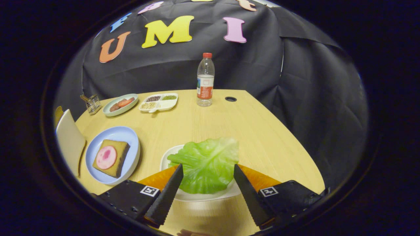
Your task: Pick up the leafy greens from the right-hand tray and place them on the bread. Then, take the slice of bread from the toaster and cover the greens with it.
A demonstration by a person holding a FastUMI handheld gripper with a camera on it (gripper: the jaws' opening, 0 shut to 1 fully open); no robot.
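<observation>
the leafy greens [207, 165] lie on a white tray [197, 196] between the jaws, which stand wide and apart from the leaf. left on the bench [262, 131], a blue plate [131, 137] holds bread [121, 152] topped with a pink slice [106, 157].

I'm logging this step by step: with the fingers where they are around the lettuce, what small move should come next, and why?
Probably close the gripper. Its fingers stand open on either side of the green lettuce leaf, which lies on the white tray, with gaps still showing at each side. Closing would grip the leaf before lifting it toward the bread slice topped with a pink round on the pale blue plate.
</observation>
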